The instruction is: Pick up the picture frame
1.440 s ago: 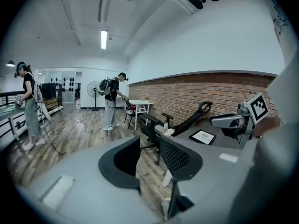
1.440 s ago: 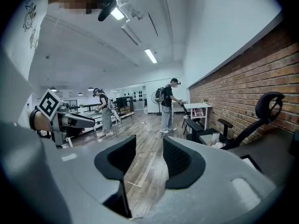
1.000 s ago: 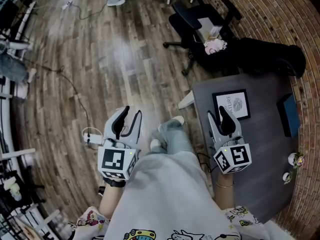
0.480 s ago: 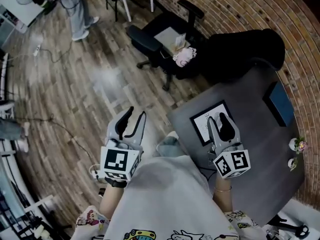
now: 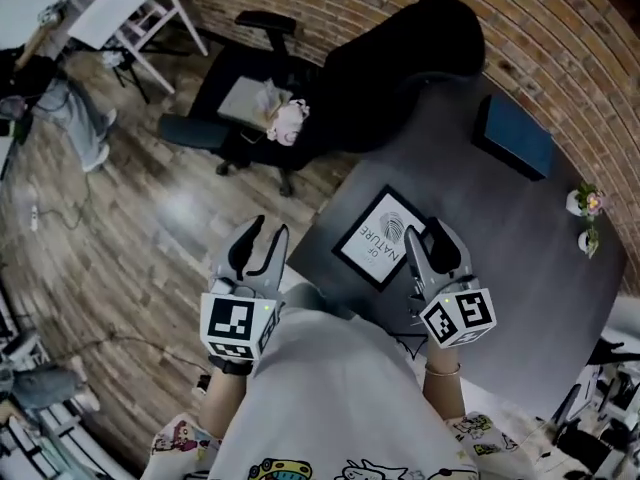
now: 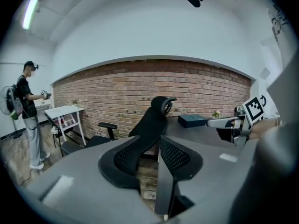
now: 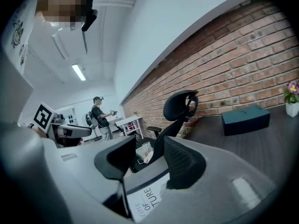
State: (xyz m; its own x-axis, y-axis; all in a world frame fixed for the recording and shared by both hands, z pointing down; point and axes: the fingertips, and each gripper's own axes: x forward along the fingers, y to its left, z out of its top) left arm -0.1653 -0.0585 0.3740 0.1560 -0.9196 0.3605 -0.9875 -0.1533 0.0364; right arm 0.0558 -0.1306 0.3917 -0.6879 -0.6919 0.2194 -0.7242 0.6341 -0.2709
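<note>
The picture frame (image 5: 380, 236), black-edged with a white print, lies flat on the dark grey table (image 5: 510, 258) near its left edge. My right gripper (image 5: 425, 236) hovers over the frame's right edge, jaws open with nothing between them. In the right gripper view the frame (image 7: 148, 200) shows low between the open jaws of my right gripper (image 7: 149, 164). My left gripper (image 5: 268, 232) is off the table, over the wooden floor to the frame's left, open and empty. In the left gripper view my left gripper (image 6: 155, 150) points at an office chair, and the right gripper (image 6: 233, 123) appears at the right.
A black office chair draped with a dark coat (image 5: 400, 58) stands at the table's far side. Beside it is a second chair holding papers (image 5: 250, 108). A dark blue box (image 5: 512, 136) and small flower pots (image 5: 585, 206) sit on the table's far part. A person (image 6: 27, 107) stands near a white table (image 5: 120, 8).
The view has swung so the table and frame now lie in the centre. My right gripper has come over the frame's right edge. The left gripper keeps its pose.
</note>
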